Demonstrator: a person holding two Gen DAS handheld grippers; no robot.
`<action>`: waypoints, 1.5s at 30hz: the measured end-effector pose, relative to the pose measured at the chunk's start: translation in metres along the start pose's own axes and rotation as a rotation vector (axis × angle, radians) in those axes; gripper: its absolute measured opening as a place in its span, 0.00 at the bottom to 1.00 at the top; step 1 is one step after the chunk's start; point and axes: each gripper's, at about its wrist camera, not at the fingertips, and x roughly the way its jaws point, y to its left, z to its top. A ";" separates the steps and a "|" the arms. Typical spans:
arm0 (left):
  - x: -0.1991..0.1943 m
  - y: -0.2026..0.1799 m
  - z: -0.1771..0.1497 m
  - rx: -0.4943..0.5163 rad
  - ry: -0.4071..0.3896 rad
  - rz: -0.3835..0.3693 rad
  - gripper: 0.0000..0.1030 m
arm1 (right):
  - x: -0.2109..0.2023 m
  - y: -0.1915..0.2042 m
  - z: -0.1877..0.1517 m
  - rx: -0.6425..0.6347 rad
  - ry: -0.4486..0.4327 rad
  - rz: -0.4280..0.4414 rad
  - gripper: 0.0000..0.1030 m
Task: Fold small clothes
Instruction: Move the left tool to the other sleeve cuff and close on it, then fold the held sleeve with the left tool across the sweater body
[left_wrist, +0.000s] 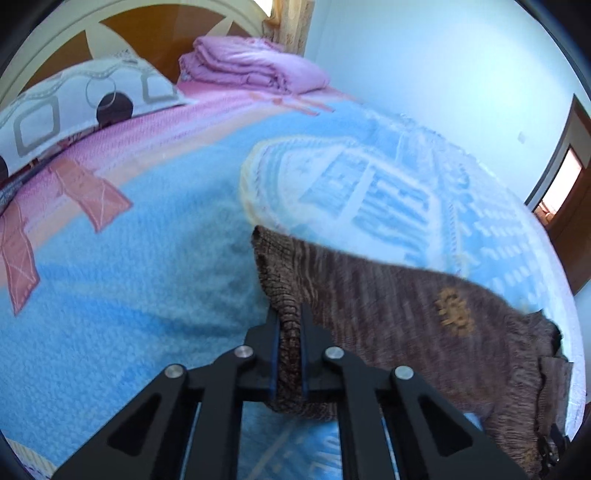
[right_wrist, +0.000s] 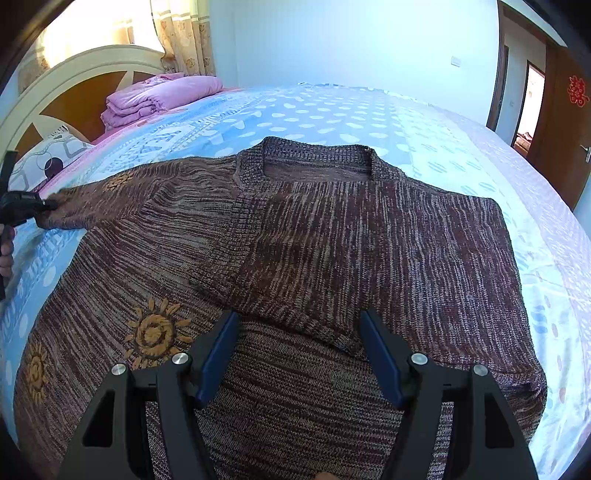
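1. The sweater (right_wrist: 332, 236) is a brown marled knit with vertical ribbing, a ribbed round collar and orange embroidered sun motifs (right_wrist: 153, 332) on its left half.
2. It lies flat on the bed, over a fleecy blue blanket (right_wrist: 325, 114) printed with pale dots and blocks; the collar points toward the far wall and the hem toward the right camera, so its long axis runs away from that camera.
3. One sleeve is folded in across the chest, its darker ribbed cuff lying diagonally just below the collar.
4. The other sleeve (left_wrist: 388, 295) stretches sideways toward the headboard end, crosswise to the body.
5. The left gripper (left_wrist: 289, 332) is closed on that sleeve's ribbed cuff; the knit is squeezed between its blue pads, and the fabric looks blurred.
6. The right gripper (right_wrist: 299, 354) hovers over the sweater's lower middle, jaws spread wide, holding nothing.
7. At the bed's head sit a folded pink quilt (right_wrist: 155, 98), a patterned pillow (left_wrist: 74, 107) and a cream-and-wood headboard (right_wrist: 74, 74).
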 end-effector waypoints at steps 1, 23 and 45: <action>-0.006 -0.003 0.003 0.005 -0.008 -0.013 0.08 | 0.000 0.000 0.000 0.000 -0.001 0.000 0.67; -0.089 -0.127 0.013 0.148 -0.068 -0.294 0.08 | -0.003 -0.009 0.000 0.051 -0.029 0.059 0.69; -0.084 -0.247 -0.022 0.105 0.092 -0.479 0.08 | -0.089 -0.064 -0.020 0.147 -0.070 0.207 0.79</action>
